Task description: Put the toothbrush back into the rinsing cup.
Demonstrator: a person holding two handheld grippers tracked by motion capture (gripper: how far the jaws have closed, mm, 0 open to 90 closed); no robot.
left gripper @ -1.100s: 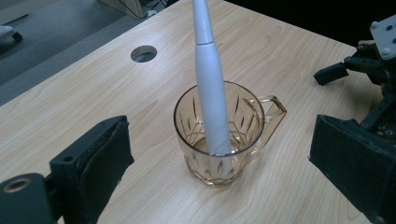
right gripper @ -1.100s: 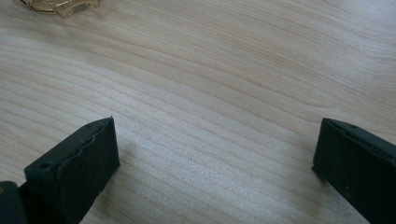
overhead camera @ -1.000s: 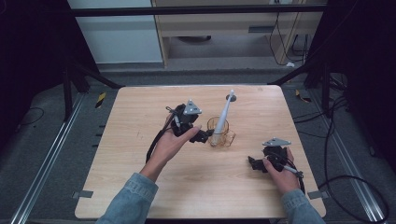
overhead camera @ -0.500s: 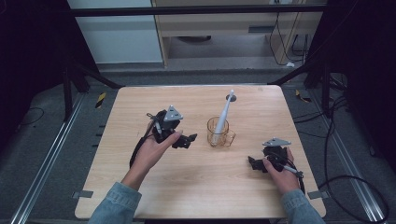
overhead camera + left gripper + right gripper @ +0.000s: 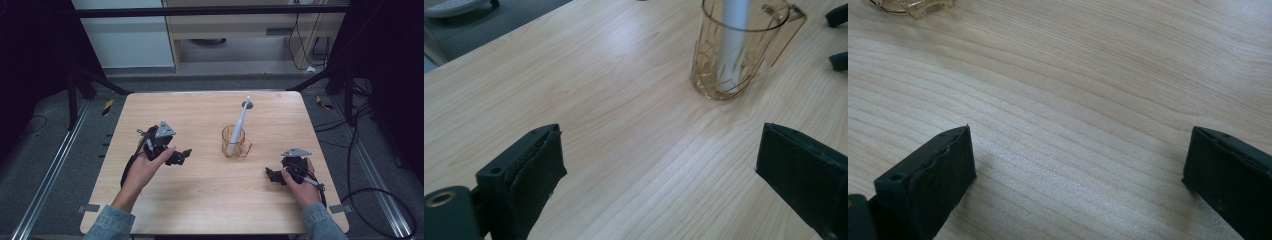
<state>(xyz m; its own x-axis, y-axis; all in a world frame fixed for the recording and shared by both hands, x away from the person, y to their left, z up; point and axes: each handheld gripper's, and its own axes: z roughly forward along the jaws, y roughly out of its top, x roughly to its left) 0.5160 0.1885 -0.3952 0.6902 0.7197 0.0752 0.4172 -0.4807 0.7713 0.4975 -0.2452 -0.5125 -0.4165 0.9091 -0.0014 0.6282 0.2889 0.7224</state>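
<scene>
Pale matt wood-grain table (image 5: 210, 200), glossy clear amber plastic cup (image 5: 736, 50), smooth white plastic toothbrush (image 5: 239, 125), matt black left gripper (image 5: 659, 185) jaws with rubbery pads

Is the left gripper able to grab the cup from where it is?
Probably yes. The left gripper is open and faces the cup, with bare table between them. The white stick in the cup isn't in the way.

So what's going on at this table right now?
A person sits at a wooden table with a two-jaw gripper in each hand. An amber glass cup stands mid-table with a white toothbrush leaning inside it. The left gripper is open and empty, left of the cup. The right gripper rests open near the table's right edge. Neither touches anything.
</scene>
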